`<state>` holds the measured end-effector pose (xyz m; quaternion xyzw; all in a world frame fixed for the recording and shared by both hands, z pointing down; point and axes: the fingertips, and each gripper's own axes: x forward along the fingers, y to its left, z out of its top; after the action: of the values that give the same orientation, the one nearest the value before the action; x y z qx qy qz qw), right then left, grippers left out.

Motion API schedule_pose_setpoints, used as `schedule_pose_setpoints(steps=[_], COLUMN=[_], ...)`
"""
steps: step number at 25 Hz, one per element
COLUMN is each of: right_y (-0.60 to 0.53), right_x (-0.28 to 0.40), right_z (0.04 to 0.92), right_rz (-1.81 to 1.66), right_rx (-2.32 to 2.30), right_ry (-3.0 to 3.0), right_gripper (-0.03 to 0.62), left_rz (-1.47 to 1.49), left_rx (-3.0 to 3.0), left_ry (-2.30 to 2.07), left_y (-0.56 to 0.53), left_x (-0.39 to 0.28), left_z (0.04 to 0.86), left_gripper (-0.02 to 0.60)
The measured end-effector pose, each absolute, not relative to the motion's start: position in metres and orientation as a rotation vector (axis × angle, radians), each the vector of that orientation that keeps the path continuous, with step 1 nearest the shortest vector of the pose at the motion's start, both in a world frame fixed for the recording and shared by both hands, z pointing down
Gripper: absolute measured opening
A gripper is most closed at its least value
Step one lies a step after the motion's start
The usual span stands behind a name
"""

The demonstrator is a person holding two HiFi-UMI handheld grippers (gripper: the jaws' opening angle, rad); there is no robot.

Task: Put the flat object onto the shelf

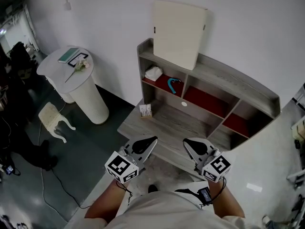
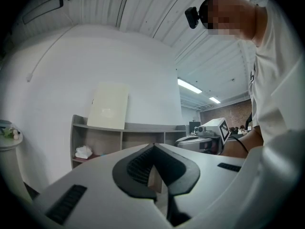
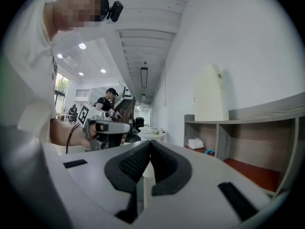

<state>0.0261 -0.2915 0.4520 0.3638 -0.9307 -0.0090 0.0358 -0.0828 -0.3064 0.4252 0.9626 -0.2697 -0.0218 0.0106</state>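
Observation:
The flat object, a cream board (image 1: 178,32), stands upright on the top of the grey shelf unit (image 1: 238,85) and leans against the white wall. It also shows in the left gripper view (image 2: 109,106) and the right gripper view (image 3: 208,93). My left gripper (image 1: 153,140) and right gripper (image 1: 187,141) hover side by side over the front edge of the unit's lower deck, well short of the board. Both are shut with nothing between their jaws, as each gripper's own view shows: left gripper (image 2: 153,145), right gripper (image 3: 150,142).
A white cloth (image 1: 153,73) and a teal hook (image 1: 174,84) lie in the left cubby on a red liner. A small card stand (image 1: 145,110) sits on the lower deck. A white round pedestal table (image 1: 57,70) with a book and a small white stool (image 1: 52,118) stand to the left.

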Motion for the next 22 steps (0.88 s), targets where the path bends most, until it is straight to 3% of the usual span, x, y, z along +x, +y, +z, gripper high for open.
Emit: schedule_pose_setpoints(steps=[22], right_y=[-0.192], right_x=[0.155], right_z=[0.468], right_rz=[0.021], right_rx=[1.021], right_ry=[-2.916], right_gripper=[0.020], left_rz=[-0.013], left_rx=[2.917], left_ry=[-0.994], left_y=[-0.195], left_x=[0.039], left_z=[0.452], left_gripper=[0.015])
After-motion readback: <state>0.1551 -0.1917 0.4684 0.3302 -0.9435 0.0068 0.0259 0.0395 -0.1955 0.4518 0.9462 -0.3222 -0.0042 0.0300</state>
